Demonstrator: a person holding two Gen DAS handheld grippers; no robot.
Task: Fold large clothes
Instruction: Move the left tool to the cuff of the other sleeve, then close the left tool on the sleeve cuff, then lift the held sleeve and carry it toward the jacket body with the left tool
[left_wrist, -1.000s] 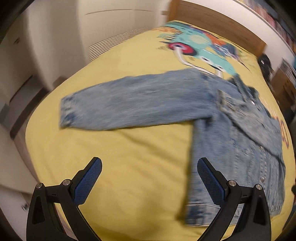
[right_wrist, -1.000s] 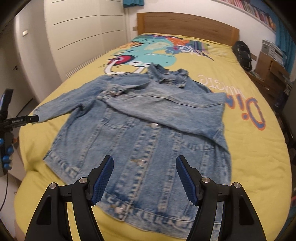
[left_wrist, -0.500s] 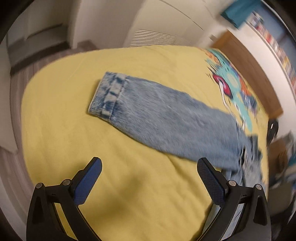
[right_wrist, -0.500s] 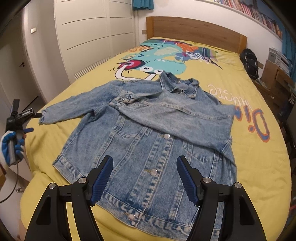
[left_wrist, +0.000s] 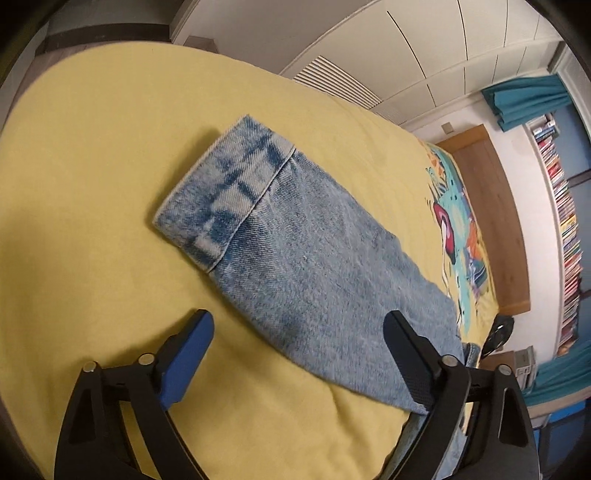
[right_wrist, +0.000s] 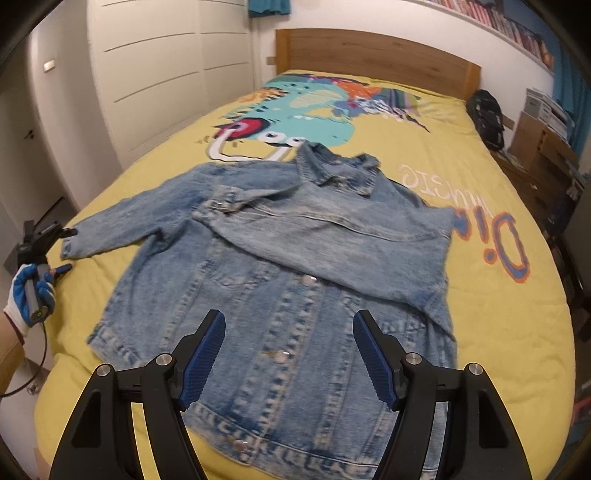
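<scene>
Denim is filling the left wrist view now: the faded blue denim jacket is lying buttoned and face up on the yellow printed bedspread, its far sleeve already crossing the chest, its near sleeve stretching flat toward the bed's edge. A second ago the left claw was looking across the whole garment; it has been swinging in, rolling and dipping, so the turned-up cuff is now sitting just ahead of its tips. Its jaws have just been closing a little, yet they are staying spread, with the sleeve passing between them and the blue pads pressing on nothing. In the right wrist view, the gloved hand is carrying that claw right beside the cuff. The right claw is hovering spread and empty over the jacket's lower front, barely shifting from a moment earlier. That reads as the left side lining up to pinch the sleeve and fold it across the body, matching the other one; the grip itself is not yet made.
</scene>
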